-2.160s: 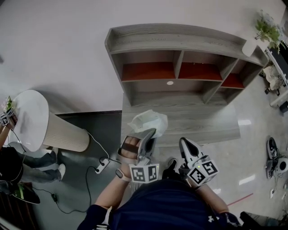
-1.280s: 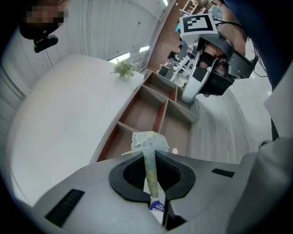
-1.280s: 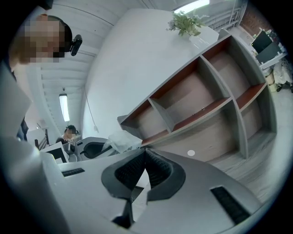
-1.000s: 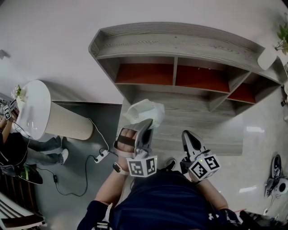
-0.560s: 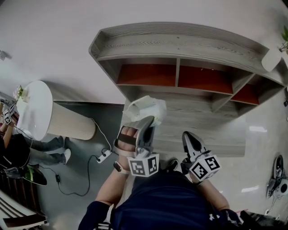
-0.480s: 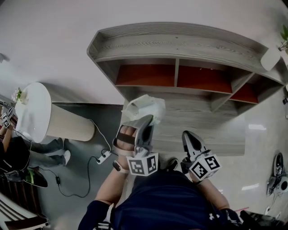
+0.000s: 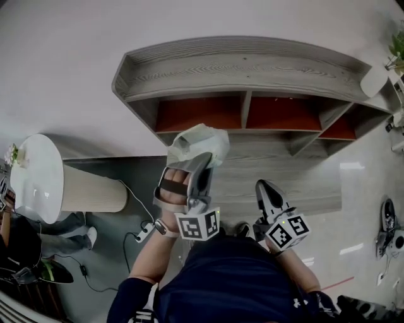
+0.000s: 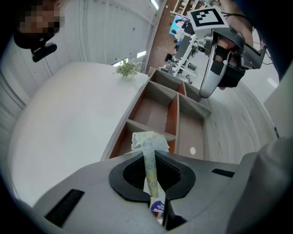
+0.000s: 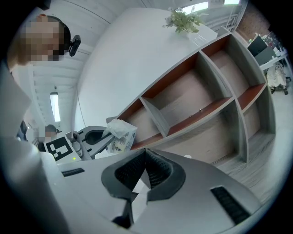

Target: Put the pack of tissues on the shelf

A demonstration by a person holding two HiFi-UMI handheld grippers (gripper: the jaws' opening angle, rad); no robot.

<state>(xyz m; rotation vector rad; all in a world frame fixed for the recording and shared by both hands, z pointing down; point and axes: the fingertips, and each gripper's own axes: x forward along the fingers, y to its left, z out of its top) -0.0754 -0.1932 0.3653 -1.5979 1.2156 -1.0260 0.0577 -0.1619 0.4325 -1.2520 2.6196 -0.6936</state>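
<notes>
Tissues (image 7: 197, 144): in the air, in front of the shelf (image 7: 246, 66), not yet on it.
Left claw (image 7: 203, 165): closed on a thin fold of the wrapper only.
Right claw (image 7: 262, 188): closed, empty, beside.
Risk: I think the fold may slip or tear, so the tissues drop.

Overall: even indoor light, fairly bright; the head view is greyer and a little dim.
Sources: a ceiling strip (image 9: 54, 107) and ceiling panels (image 9: 197, 7) glow white in the right gripper view.
Glare: pale patches shine on the glossy floor (image 7: 349, 167).
Shadows: the shelf (image 7: 240, 63) compartments sit dark under its top board.
Distortion: fisheye – shelf edges bow, and both gripper views have black corners.
Focus: gripper bodies near the lens smear; the pack (image 8: 146, 139) in the left gripper (image 8: 150, 157) looks soft.
</notes>
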